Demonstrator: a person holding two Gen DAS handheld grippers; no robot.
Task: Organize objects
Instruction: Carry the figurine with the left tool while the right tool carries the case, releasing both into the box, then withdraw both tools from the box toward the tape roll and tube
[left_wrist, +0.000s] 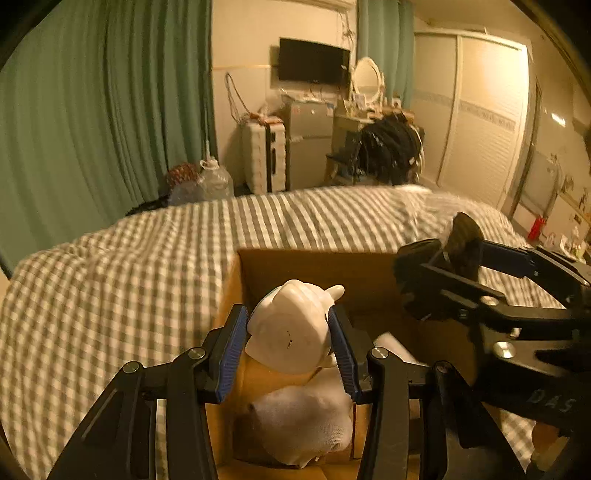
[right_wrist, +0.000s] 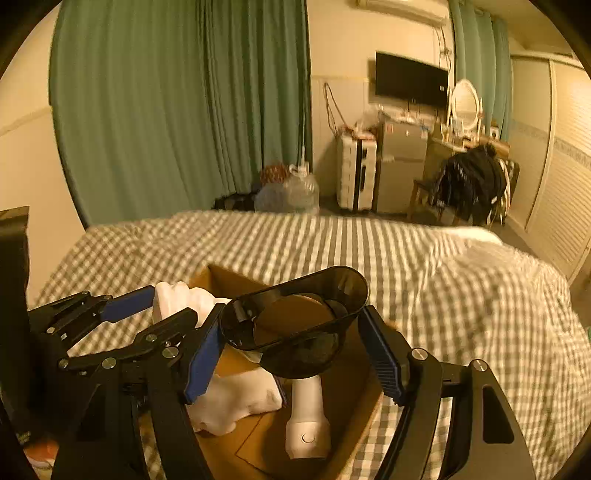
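Left gripper (left_wrist: 291, 332) clamped on white figurine (left_wrist: 291, 328) over cardboard box (left_wrist: 317, 273), right gripper (right_wrist: 291, 343) gripping dark funnel-shaped piece (right_wrist: 299, 314), "DAS" lettering partly cut off on right gripper body, white handheld device (right_wrist: 308, 424) below it in box.

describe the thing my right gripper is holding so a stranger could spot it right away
On the grey-checked bed sits an open cardboard box. Above it, the right gripper holds a dark translucent plastic scoop, the only dark item among white ones.

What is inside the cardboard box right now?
Inside the box lie a white cloth bundle and a white cylindrical device. The left gripper's white figurine and the right gripper's dark scoop cover the rest.
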